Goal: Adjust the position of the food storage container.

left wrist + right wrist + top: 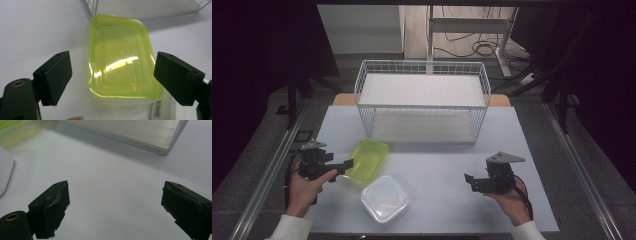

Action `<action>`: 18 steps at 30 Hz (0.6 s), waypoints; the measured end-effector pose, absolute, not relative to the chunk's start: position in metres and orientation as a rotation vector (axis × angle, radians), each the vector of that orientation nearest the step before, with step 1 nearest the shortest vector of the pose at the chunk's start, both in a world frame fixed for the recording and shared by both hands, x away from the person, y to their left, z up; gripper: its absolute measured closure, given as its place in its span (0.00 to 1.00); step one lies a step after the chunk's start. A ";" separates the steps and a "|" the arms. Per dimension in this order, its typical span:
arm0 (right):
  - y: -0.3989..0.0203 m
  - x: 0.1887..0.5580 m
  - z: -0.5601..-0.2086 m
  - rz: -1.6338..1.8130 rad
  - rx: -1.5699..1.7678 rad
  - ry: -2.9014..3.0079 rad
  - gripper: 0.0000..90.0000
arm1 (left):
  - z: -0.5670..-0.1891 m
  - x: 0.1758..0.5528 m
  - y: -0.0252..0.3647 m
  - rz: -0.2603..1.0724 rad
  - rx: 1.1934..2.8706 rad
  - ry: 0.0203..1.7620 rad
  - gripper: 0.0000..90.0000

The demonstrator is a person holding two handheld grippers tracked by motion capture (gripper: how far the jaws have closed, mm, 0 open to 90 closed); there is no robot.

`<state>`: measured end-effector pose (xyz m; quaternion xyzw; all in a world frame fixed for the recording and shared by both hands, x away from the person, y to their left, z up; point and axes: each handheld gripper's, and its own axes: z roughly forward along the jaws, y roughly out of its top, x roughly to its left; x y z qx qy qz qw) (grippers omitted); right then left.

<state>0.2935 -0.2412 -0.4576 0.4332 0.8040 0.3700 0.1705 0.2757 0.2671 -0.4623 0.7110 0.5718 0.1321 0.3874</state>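
A yellow-green clear plastic container (368,159) (120,62) lies on the white table, left of middle. My left gripper (341,168) (112,80) stands open just at its near left edge, jaws wide apart and touching nothing. A clear square lidded box (385,198) sits in front of the green one; its rim (190,110) shows at the lower right of the left gripper view. Over bare table at the right, my right gripper (469,181) (115,207) is open and empty. A blurred green edge (15,130) shows far off in its view.
A white wire two-shelf rack (422,100) stands at the back middle of the table; its lower shelf (140,132) (150,7) shows in both gripper views. Bare table lies between the two hands. Metal rails (267,170) run along both table sides.
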 end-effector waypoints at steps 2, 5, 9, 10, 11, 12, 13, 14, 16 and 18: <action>-0.243 0.292 -0.458 1.050 1.223 2.300 0.10 | -0.463 0.276 0.266 0.335 1.816 1.455 0.17; -0.245 0.292 -0.458 1.040 1.219 2.324 0.11 | -0.462 0.275 0.264 0.334 1.822 1.452 0.19; -0.248 0.294 -0.457 1.033 1.236 2.340 0.12 | -0.460 0.271 0.262 0.348 1.826 1.435 0.21; -0.248 0.294 -0.457 1.033 1.236 2.340 0.12 | -0.460 0.271 0.262 0.348 1.826 1.435 0.21; -0.248 0.296 -0.458 1.023 1.239 2.347 0.12 | -0.459 0.269 0.263 0.353 1.826 1.431 0.21; -0.248 0.296 -0.458 1.023 1.239 2.347 0.12 | -0.459 0.269 0.263 0.353 1.826 1.431 0.21; -0.248 0.296 -0.458 1.021 1.238 2.350 0.12 | -0.458 0.268 0.264 0.357 1.826 1.430 0.21; -0.245 0.297 -0.459 1.012 1.236 2.364 0.12 | -0.457 0.266 0.265 0.362 1.825 1.427 0.22; -0.242 0.297 -0.460 1.001 1.218 2.377 0.12 | -0.456 0.265 0.266 0.366 1.824 1.425 0.22; -0.239 0.296 -0.461 0.982 1.207 2.389 0.12 | -0.455 0.264 0.266 0.367 1.829 1.420 0.22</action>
